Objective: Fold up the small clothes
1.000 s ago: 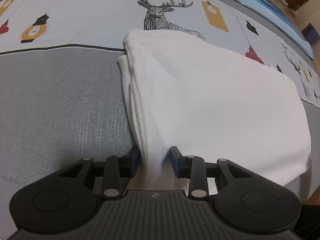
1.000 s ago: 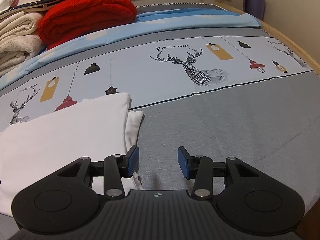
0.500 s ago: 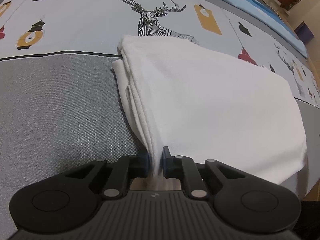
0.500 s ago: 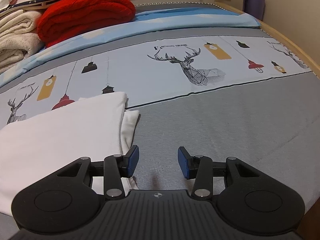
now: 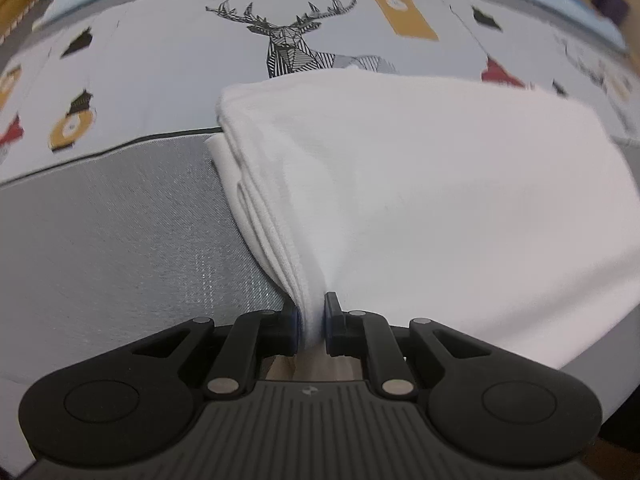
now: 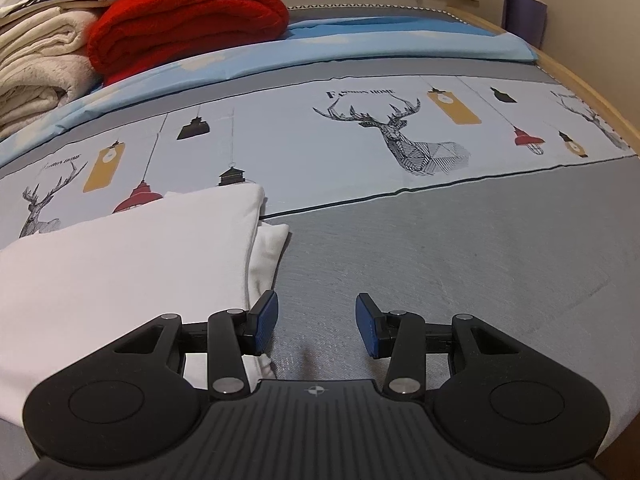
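Where the bedspread's [image 5: 100, 232] grey band meets its deer-printed strip, a folded white garment [image 5: 440, 184] lies flat, its layered near edge gathered up and pinched tight in the left gripper [image 5: 311, 322], whose jaws have just closed on the cloth. The right gripper [image 6: 316, 322] hovers with jaws apart over bare grey fabric just beside the garment's edge. Far behind, a red blanket [image 6: 188, 28] sits beside cream towels [image 6: 36, 72].
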A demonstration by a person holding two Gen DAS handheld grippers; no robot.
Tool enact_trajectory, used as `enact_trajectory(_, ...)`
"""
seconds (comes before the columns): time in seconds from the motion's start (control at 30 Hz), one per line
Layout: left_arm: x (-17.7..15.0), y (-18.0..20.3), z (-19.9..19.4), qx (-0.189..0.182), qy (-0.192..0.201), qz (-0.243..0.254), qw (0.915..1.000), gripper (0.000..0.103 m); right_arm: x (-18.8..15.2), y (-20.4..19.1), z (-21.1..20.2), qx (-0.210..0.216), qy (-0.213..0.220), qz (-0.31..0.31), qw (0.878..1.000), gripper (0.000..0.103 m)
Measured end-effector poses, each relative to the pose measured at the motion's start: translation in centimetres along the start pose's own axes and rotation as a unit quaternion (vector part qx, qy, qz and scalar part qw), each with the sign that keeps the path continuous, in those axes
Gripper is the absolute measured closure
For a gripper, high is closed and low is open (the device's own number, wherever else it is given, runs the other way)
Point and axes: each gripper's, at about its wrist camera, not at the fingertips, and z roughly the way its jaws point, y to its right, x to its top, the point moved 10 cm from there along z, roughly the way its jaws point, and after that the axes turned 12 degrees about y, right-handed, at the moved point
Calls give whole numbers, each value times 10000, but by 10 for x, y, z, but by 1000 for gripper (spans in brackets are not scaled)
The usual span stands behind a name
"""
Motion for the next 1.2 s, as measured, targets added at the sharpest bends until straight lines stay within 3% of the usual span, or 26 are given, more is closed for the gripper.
enact_trajectory(0.17,7,6,-9,124,106,-44,9999,91,3,2,-5,100,48,96,9999,58)
enact_trajectory(0.3,23,16,-26,-382,378,-717,9960,92,7,7,-10,181,117,155,9996,58)
enact_trajectory(0.47,44,56,-46,-1144,651,-1003,9862,92,11,16,-15,230,212,14,9995,58)
enact_trajectory(0.67,71,145,-60,-2051,786,-1192,9683,92,13,26,-23,337,291,-9,9990,59)
enact_trajectory(0.93,89,306,-48,-2964,648,-1258,9445,91,12,44,-24,307,252,55,9992,59)
enact_trajectory(1.03,89,342,-39,-3014,505,-1226,9442,80,11,50,-25,259,241,14,9994,59)
enact_trajectory(1.1,94,347,-42,-3282,478,-1444,9323,63,11,55,-25,213,225,32,9995,59)
enact_trajectory(1.13,99,343,-44,-3358,574,-1501,9281,62,10,57,-24,197,214,48,9996,59)
enact_trajectory(1.2,104,329,-49,-3262,758,-1496,9303,62,10,60,-23,167,189,85,9996,59)
